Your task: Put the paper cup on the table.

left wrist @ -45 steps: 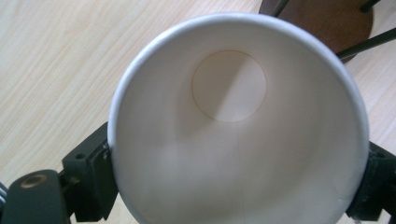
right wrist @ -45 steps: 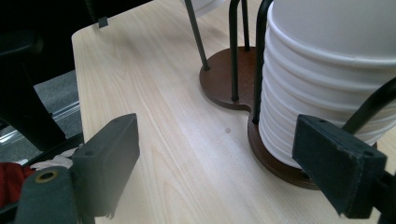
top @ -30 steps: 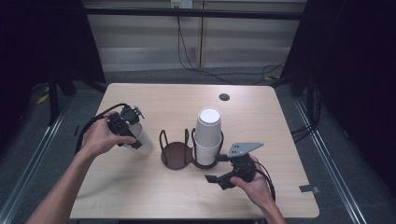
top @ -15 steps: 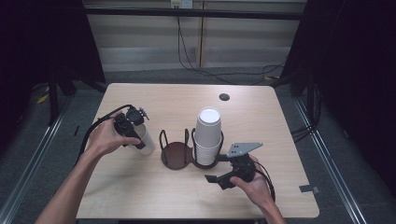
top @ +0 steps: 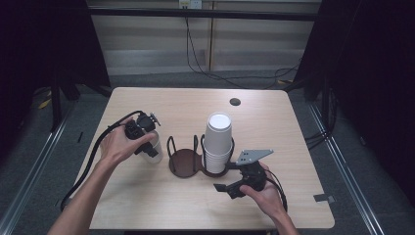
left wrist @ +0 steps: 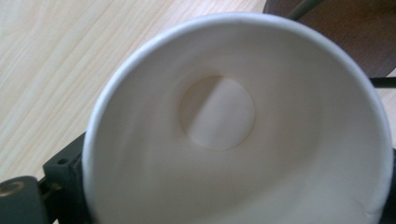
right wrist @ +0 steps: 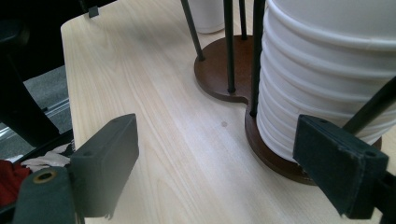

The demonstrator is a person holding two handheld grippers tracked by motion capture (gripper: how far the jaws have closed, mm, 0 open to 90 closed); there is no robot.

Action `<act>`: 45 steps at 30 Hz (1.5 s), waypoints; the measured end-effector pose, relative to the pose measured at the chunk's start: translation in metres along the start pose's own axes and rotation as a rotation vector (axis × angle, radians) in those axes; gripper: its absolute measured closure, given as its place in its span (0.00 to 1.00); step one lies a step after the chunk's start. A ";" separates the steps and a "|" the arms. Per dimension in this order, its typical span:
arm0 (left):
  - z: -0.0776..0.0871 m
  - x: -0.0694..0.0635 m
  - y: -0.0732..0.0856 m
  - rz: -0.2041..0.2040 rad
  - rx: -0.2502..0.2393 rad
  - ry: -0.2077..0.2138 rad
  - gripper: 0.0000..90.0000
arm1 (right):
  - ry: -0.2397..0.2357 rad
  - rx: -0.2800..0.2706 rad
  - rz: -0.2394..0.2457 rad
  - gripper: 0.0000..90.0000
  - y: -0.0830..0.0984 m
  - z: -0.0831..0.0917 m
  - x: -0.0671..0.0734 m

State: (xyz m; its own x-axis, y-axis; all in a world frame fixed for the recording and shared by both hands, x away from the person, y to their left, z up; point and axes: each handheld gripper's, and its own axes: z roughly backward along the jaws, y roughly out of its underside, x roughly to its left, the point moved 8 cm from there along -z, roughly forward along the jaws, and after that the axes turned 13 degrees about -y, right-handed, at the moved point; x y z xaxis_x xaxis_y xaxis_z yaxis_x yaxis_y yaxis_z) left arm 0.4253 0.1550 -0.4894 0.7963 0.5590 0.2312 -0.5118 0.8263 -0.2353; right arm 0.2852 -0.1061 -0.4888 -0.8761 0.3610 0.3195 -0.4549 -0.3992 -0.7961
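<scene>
Jaws of the left gripper [top: 147, 142] clamp a single white paper cup [left wrist: 238, 126] (mouth toward the camera), just left of the brown wire cup holder [top: 188, 159]. The right gripper [right wrist: 224, 172] stands wide apart and empty, beside the stack of cups [top: 218, 142] seated in the holder's right ring on the wooden table [top: 171, 205].

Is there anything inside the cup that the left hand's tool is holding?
No. The left gripper view looks straight into the cup, and its white walls and round bottom are bare.
</scene>
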 end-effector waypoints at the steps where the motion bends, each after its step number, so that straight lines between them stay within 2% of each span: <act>1: 0.000 0.000 0.000 0.000 0.005 0.003 0.06 | 0.000 0.000 0.000 0.16 0.000 0.000 0.000; 4: -0.003 -0.002 0.000 -0.003 -0.001 0.007 0.06 | 0.006 0.000 0.000 0.16 0.000 0.001 -0.001; 6: -0.004 -0.003 0.000 -0.004 -0.008 0.014 0.11 | 0.007 0.000 -0.004 0.16 0.000 0.001 -0.002; 8: -0.007 -0.005 0.001 -0.023 0.001 0.033 0.11 | 0.007 0.001 -0.006 0.16 0.001 0.001 -0.002; 12: -0.008 -0.005 0.002 -0.024 -0.030 0.034 0.11 | 0.017 0.012 -0.007 0.16 0.002 -0.001 -0.003; 15: -0.008 -0.004 0.007 -0.038 -0.025 0.026 0.11 | 0.016 0.018 -0.010 0.16 0.002 -0.003 -0.004; 16: -0.008 -0.003 0.008 -0.026 -0.032 0.021 0.11 | 0.017 0.018 -0.009 0.16 0.002 -0.003 -0.003; 17: -0.008 -0.004 0.009 -0.036 -0.034 0.031 0.11 | 0.016 0.017 -0.009 0.16 0.002 -0.003 -0.003; 22: -0.007 -0.007 0.014 -0.049 -0.044 -0.003 0.11 | 0.019 0.010 -0.014 0.16 0.002 -0.001 -0.004; 23: -0.006 -0.009 0.014 -0.032 -0.057 -0.006 0.12 | 0.021 0.008 -0.017 0.16 0.002 -0.001 -0.004; 25: -0.006 -0.008 0.018 -0.040 -0.049 -0.006 0.12 | 0.023 0.007 -0.020 0.16 0.003 0.000 -0.005; 26: -0.007 -0.008 0.019 -0.029 -0.048 -0.003 0.11 | 0.022 0.007 -0.019 0.16 0.003 0.000 -0.005; 30: -0.006 -0.006 0.023 -0.015 -0.079 -0.002 0.14 | 0.022 0.007 -0.018 0.16 0.003 0.000 -0.004; 32: -0.007 -0.007 0.028 -0.015 -0.067 0.017 0.14 | 0.023 0.007 -0.019 0.16 0.003 0.000 -0.004; 35: -0.007 -0.008 0.033 -0.017 -0.068 0.015 0.17 | 0.026 0.007 -0.018 0.16 0.003 0.001 -0.004; 38: -0.007 -0.010 0.036 0.025 -0.105 0.065 0.17 | 0.028 0.003 -0.016 0.16 0.002 0.002 -0.004; 40: -0.007 -0.008 0.040 0.046 -0.121 0.049 0.17 | 0.029 -0.001 -0.017 0.16 0.001 0.003 -0.004; 43: -0.005 -0.012 0.046 0.051 -0.122 0.051 0.18 | 0.034 -0.005 -0.016 0.16 0.001 0.004 -0.004; 45: -0.003 -0.016 0.048 0.077 -0.155 0.046 0.18 | 0.039 -0.003 -0.019 0.16 0.002 0.005 -0.005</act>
State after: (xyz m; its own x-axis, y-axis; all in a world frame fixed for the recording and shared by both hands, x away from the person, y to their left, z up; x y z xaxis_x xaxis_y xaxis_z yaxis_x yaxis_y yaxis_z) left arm 0.3891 0.1855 -0.5069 0.7724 0.6136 0.1641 -0.5190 0.7586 -0.3938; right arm 0.2878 -0.1128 -0.4897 -0.8605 0.4008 0.3146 -0.4708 -0.3896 -0.7916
